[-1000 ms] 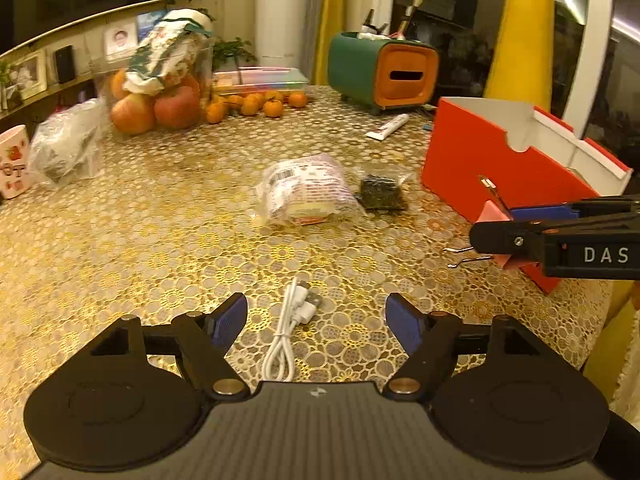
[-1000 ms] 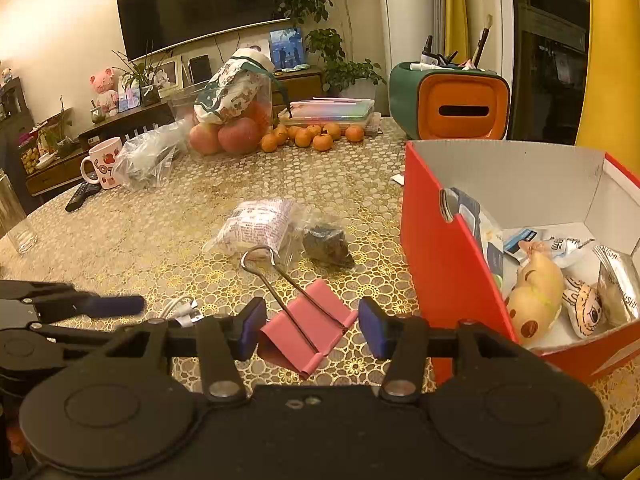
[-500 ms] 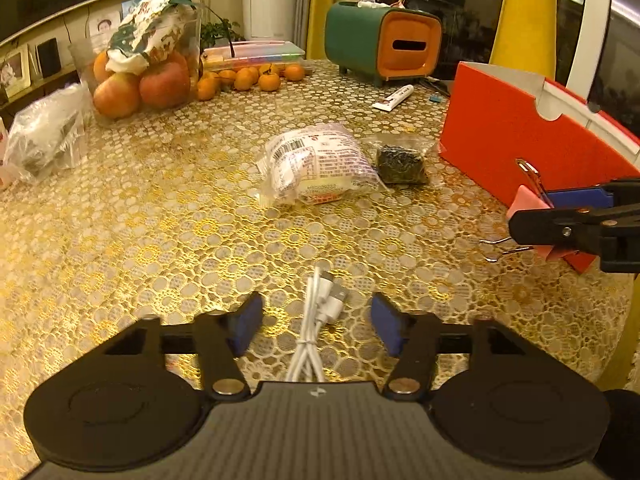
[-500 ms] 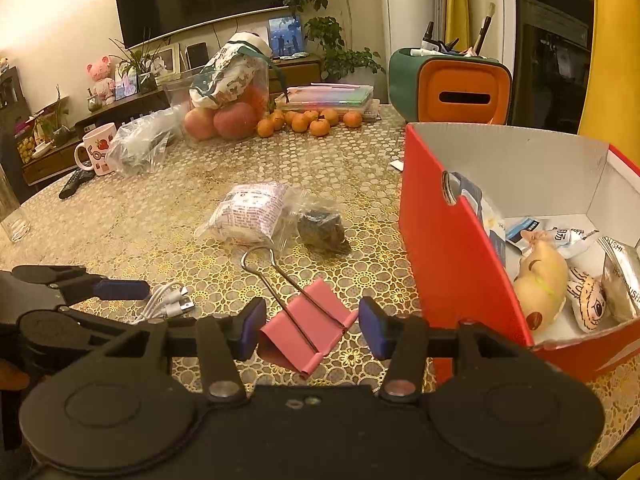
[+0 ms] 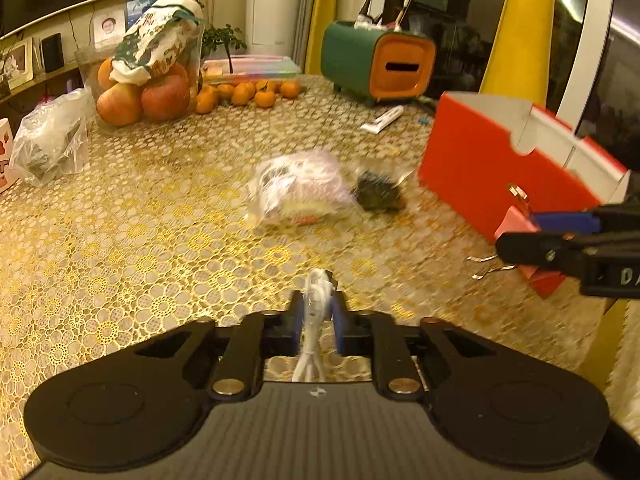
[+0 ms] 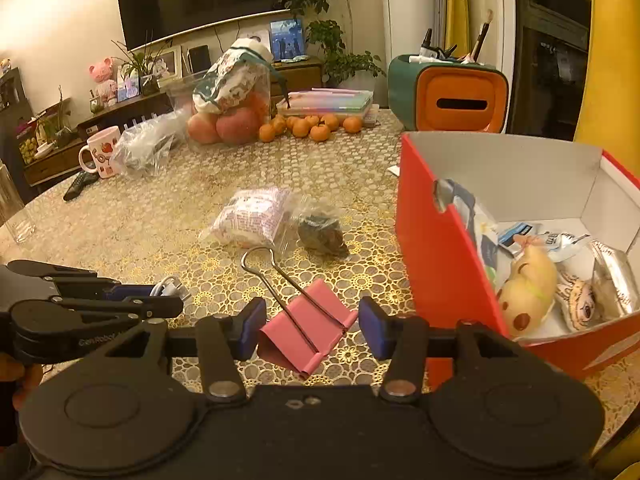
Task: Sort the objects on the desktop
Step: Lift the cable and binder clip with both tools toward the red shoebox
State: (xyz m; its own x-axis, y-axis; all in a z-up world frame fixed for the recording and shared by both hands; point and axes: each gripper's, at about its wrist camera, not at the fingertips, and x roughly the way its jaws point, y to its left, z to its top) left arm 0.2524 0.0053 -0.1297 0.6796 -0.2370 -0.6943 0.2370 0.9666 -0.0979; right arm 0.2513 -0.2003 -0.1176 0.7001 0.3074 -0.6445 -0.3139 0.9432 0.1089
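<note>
My left gripper is shut on a coiled white USB cable, just above the gold tablecloth. It shows at the left of the right wrist view. My right gripper is open, its blue pads either side of a pink binder clip lying on the table beside the red box. The clip also shows in the left wrist view. The box holds plush toys and packets. A white wrapped packet and a small bag of dark stuff lie mid-table.
A fruit bag, loose tangerines, a green-orange tissue box, a tube and a clear plastic bag stand at the far side. A mug, a remote and a glass are at the left.
My left gripper moved forward over the white cable and closed on it. My right gripper stayed open around the pink clip.
</note>
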